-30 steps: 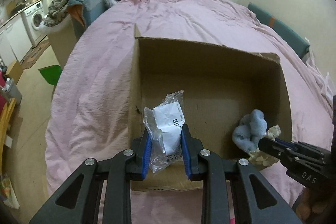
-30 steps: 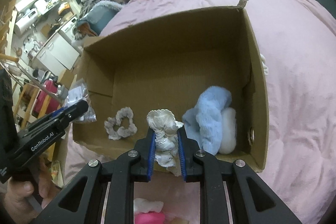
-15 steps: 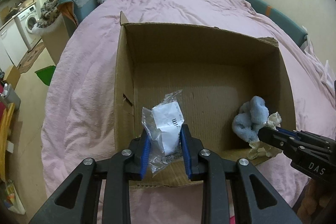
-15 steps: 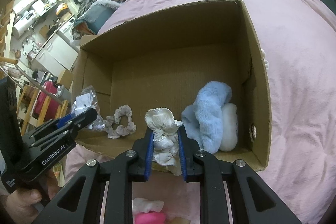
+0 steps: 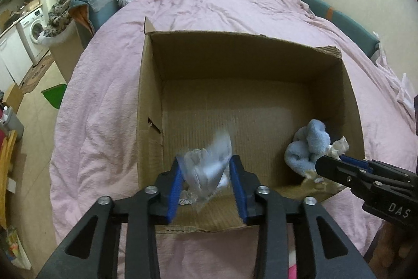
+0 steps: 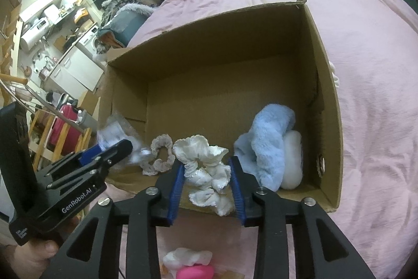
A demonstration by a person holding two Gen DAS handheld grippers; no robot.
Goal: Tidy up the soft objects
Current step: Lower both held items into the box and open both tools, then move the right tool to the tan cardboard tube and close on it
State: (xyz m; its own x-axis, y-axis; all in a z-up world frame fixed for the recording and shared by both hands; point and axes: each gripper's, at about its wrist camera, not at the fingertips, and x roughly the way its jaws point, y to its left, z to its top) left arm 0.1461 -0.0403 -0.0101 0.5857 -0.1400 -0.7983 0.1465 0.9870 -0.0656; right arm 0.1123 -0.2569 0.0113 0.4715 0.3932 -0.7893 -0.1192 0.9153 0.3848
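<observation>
Left gripper (image 5: 207, 175) low at centre of the left wrist view, blue pads spread apart, a blurred clear plastic packet (image 5: 209, 169) loose between them and seemingly dropping out; no firm hold visible. Right gripper (image 6: 207, 183) low at centre of the right wrist view, pads likewise parted around a white satin scrunchie (image 6: 206, 174), which hangs between them without being pinched. Judged as the release step: both items hover over the near edge of the cardboard box (image 5: 149, 106), so placing is nearly done. Next move probably calls for letting each piece settle inside the near wall, then drawing both tools back and down toward the bottom of the frame, where a pink item (image 6: 194, 272) and a white piece (image 6: 186, 256) wait on the pink bedcover (image 6: 365, 96). Risk worth minding: the scrunchie drapes across the near rim and could slip outside. Already inside the box: a light blue fluffy cloth (image 6: 266, 145) against the right wall, a white plush piece (image 6: 292, 161) touching it, and a small grey-beige scrunchie (image 6: 160, 156) at lower left of the floor, just beside the packet. Rest of the box floor bare.
</observation>
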